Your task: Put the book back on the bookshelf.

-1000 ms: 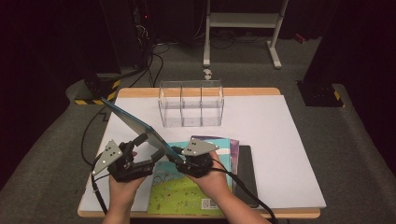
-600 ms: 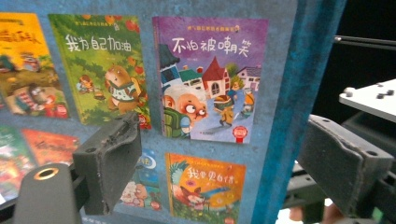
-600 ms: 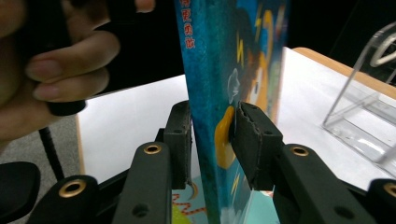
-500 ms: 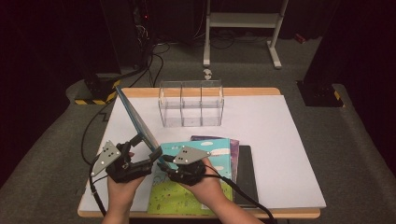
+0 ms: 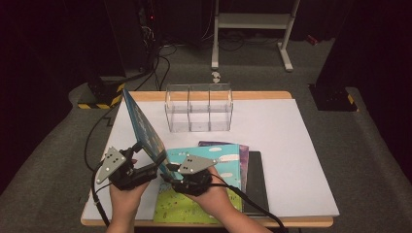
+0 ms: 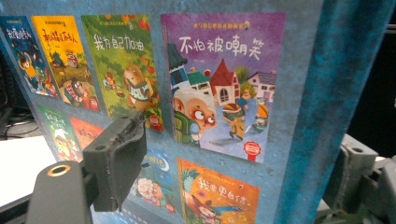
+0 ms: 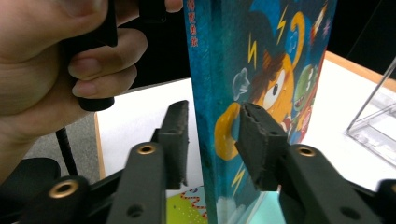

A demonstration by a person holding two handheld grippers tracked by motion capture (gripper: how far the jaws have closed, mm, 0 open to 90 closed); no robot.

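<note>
A blue picture book (image 5: 143,127) stands tilted on its lower edge at the table's front left. My left gripper (image 5: 148,158) is shut on it. In the left gripper view one pad presses the back cover (image 6: 210,93), and the left gripper (image 6: 233,168) straddles the book's edge. My right gripper (image 5: 168,172) points left at the book's lower corner. In the right gripper view the book (image 7: 261,70) stands between the jaws of the right gripper (image 7: 212,140). These jaws have just been opening, and a gap shows at the left pad.
A stack of flat books (image 5: 218,187) lies under my right hand: green-teal on top, purple and black below. A clear three-bay organizer (image 5: 199,109) stands at the back middle of the white table cover (image 5: 291,145). Cables and a stand are on the floor beyond.
The blue book has swung from a low slant to steeper, its top edge moving right. My right gripper has slid left to the book's lower corner.
</note>
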